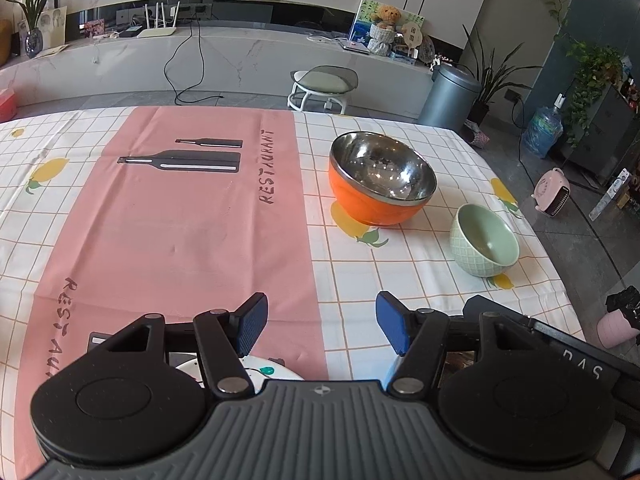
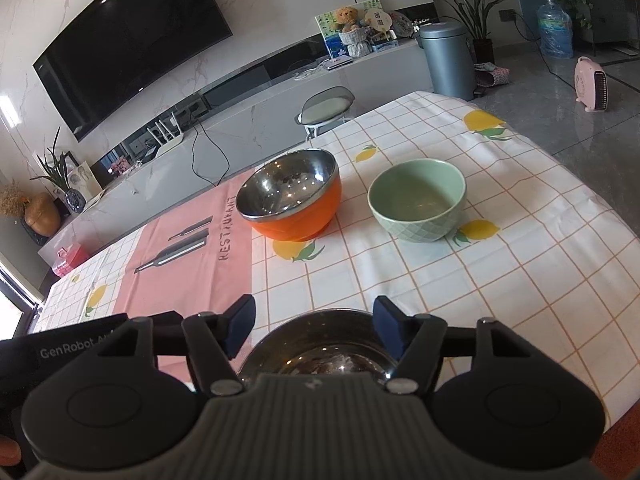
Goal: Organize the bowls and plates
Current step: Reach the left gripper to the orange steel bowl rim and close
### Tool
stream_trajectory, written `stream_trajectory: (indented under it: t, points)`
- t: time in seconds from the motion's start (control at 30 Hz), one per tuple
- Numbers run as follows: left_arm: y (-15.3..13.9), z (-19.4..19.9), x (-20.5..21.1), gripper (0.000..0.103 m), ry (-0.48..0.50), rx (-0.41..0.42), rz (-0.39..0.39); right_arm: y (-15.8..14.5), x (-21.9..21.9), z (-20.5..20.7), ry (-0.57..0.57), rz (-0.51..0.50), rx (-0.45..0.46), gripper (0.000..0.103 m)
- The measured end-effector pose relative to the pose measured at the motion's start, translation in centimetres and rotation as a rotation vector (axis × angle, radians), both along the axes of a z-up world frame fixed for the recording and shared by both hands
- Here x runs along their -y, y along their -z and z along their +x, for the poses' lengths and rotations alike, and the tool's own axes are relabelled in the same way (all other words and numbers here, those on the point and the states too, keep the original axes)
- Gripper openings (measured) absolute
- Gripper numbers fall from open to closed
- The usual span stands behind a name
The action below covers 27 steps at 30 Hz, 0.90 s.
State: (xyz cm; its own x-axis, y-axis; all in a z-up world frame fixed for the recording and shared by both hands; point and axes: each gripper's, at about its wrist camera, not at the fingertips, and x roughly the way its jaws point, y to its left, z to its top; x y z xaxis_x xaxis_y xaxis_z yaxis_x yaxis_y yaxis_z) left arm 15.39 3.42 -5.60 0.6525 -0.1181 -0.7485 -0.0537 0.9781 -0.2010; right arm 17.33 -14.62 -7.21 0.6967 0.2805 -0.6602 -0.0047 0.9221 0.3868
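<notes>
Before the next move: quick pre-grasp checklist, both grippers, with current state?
1. Left gripper open, nothing held: ok.
2. Right gripper open, nothing held: ok.
3. Steel bowl lies below the open right gripper, not gripped: ok.
4. Orange bowl and green bowl upright, apart on the tablecloth: ok.
5. White plate under left gripper: mostly hidden, position cannot tell.
6. Bowls empty: cannot tell for steel bowl, glare.
</notes>
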Motion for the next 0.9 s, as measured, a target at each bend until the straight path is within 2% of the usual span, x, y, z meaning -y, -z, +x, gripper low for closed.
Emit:
stream_trajectory:
  t: [0.2,0.63,0.9]
  points:
    - [1.0,1.7,-0.7,0.073,-0.007,-0.018,-0.021,0.6,-1.0,2.5,-0.022,0.0,-0.026,0.066]
    - [-0.1,7.0,-1.7,0.073,-0.045,0.068,-0.072,-0.1,-2.0,9.2,-0.038,-0.02,0.003,0.069]
    - [0.1,9.7,-2.2,0.073,-0.058,0.083,-0.12,0.4,-2.3,12.2,-0.03,-0.041,0.004,0.068]
